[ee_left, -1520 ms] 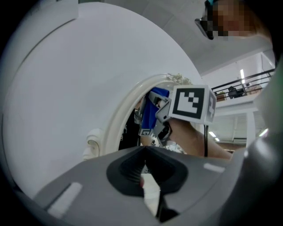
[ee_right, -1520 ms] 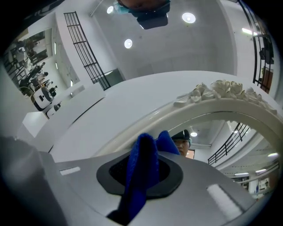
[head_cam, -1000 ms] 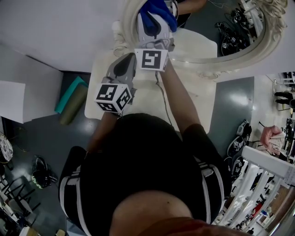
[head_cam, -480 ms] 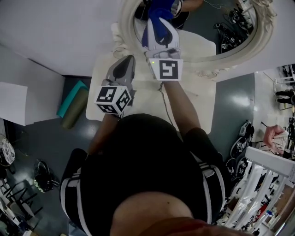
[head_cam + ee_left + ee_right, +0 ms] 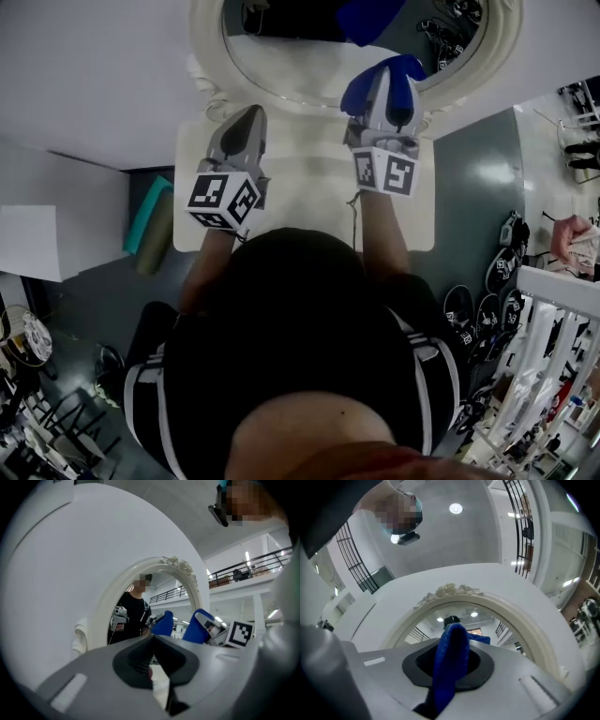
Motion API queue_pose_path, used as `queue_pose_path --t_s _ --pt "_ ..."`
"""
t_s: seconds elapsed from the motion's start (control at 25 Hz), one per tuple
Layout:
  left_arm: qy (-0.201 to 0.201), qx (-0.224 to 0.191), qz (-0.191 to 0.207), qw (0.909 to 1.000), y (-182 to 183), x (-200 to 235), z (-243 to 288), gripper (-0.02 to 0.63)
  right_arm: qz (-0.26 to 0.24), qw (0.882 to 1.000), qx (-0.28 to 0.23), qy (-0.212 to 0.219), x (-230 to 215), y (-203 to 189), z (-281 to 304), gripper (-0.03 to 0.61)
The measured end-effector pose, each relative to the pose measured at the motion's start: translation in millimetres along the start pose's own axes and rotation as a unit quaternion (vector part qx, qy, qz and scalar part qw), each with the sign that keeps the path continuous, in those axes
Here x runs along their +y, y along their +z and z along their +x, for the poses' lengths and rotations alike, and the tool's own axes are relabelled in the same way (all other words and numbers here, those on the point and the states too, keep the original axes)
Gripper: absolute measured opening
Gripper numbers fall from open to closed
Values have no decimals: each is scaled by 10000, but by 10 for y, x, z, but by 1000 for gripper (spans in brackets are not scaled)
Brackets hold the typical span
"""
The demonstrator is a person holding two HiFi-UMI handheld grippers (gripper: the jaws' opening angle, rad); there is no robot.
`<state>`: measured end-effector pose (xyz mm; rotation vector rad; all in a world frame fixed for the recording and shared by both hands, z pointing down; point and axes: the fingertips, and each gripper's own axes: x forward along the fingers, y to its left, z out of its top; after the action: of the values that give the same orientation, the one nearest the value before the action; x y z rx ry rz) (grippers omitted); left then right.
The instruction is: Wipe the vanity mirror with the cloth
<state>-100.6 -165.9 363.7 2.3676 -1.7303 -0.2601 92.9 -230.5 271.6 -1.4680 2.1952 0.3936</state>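
**The cloth has gone to the right part of the mirror**
The right gripper [image 5: 382, 94], clenched on the blue cloth [image 5: 361, 89], was a second ago higher and more to the left on the mirror [image 5: 300, 58]. Now it is at the lower right rim, so I think one wiping stroke is ending. The left gripper [image 5: 246, 120] is closed on nothing, over the table [image 5: 309, 197]. Count: one mirror, one cloth, two grippers.
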Motion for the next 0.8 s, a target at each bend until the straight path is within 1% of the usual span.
queue_pose_path --t_s 0.08,0.16,0.32,0.48,0.68,0.8 --pt "-98 -2 80 9999 5 -99 82 9 -106 9988 78 -464 -414 -63 -133 41" --pt "-193 -41 122 9997 31 -211 151 9 -209 9962 140 -829 -780 -109 -240 41" --pt "-312 -92 169 9993 40 -357 239 9 -322 9917 252 -1216 -1253 -250 -324 41" --pt "-393 -12 226 9990 -35 -460 342 9 -285 9898 326 -1359 -1535 -430 -277 41" --pt "-359 78 237 9990 -122 -489 388 9 -205 9895 422 -1370 -1657 -657 -165 41" --pt "-348 226 277 9988 -178 -440 425 9 -45 9887 401 -1441 -1696 -777 -82 41"
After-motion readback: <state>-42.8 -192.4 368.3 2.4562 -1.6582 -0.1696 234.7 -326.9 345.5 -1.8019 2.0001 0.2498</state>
